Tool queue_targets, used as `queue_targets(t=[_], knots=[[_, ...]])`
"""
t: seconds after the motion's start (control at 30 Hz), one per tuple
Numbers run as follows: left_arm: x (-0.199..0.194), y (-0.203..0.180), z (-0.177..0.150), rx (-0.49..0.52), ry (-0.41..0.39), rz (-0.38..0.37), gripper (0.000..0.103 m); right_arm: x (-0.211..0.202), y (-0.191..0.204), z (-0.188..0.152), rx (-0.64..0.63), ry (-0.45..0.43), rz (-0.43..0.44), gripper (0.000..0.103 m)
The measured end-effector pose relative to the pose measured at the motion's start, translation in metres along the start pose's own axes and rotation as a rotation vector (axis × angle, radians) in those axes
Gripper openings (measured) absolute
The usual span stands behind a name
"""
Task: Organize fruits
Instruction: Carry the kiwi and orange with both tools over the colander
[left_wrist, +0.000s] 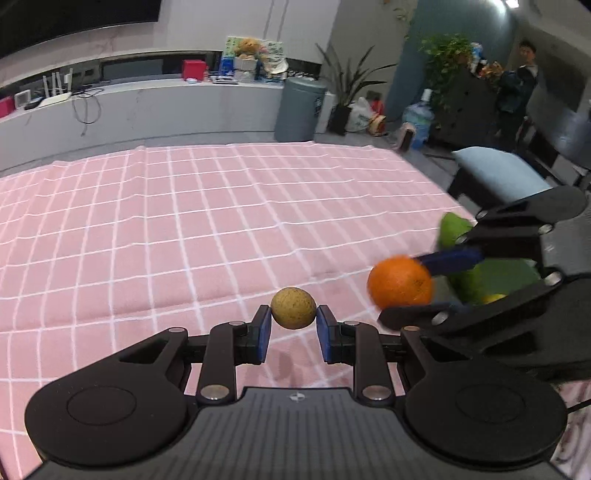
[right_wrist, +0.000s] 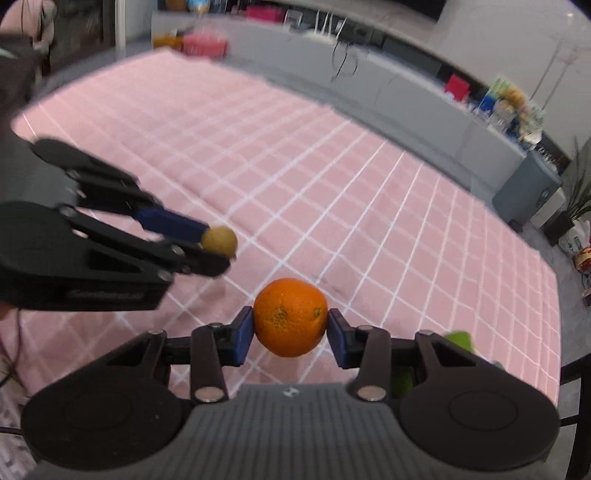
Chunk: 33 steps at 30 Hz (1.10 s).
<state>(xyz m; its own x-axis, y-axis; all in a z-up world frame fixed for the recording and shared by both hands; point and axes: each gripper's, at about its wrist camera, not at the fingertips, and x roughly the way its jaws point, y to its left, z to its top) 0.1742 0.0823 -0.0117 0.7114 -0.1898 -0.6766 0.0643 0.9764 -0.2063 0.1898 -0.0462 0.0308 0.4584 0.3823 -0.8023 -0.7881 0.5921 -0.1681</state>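
Left gripper (left_wrist: 294, 325) pinching small tan round fruit (left_wrist: 293, 307) between pad tips, above cloth. Right gripper (right_wrist: 290, 330) clamped on orange (right_wrist: 290, 316) at its widest girth. Judgement: both light, firm, round, prone to roll out; hold across middle. Green fruit (left_wrist: 491, 278) behind right jaws, partly hidden. Beyond jaws: pink checked tablecloth (left_wrist: 207, 221), wrinkled. Far: grey counter (left_wrist: 147, 107), bin (left_wrist: 301, 109), plants.

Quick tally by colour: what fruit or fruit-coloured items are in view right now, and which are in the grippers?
Orange: 1, the orange, in the right gripper
Tan-brown: 1, the small round fruit, in the left gripper
Green: 1, a green object, partly hidden
Yellow: 1, a yellow sliver, kind unclear
Total: 4
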Motion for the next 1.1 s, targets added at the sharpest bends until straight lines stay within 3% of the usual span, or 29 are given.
queue_targets(t=[0.2,0.5,0.7,0.9,1.1], knots=[[-0.017,-0.029,0.004,0.017,-0.01,-0.083,0.029,-0.065,-0.02,-0.026,0.141,-0.124,-0.026,0.039],[-0.013,-0.104,0.021,0.165,0.012,-0.154,0.029,-0.123,-0.063,-0.082,0.254,-0.164,-0.088,0.039],[0.019,-0.143,0.024,0.268,0.129,-0.116,0.029,-0.118,-0.084,-0.111,0.266,-0.126,-0.079,0.039],[0.046,-0.169,0.024,0.406,0.262,-0.027,0.029,-0.09,-0.105,-0.122,0.242,-0.07,-0.074,0.039],[0.066,-0.175,0.022,0.428,0.344,0.012,0.029,-0.056,-0.12,-0.117,0.19,-0.011,-0.057,0.039]])
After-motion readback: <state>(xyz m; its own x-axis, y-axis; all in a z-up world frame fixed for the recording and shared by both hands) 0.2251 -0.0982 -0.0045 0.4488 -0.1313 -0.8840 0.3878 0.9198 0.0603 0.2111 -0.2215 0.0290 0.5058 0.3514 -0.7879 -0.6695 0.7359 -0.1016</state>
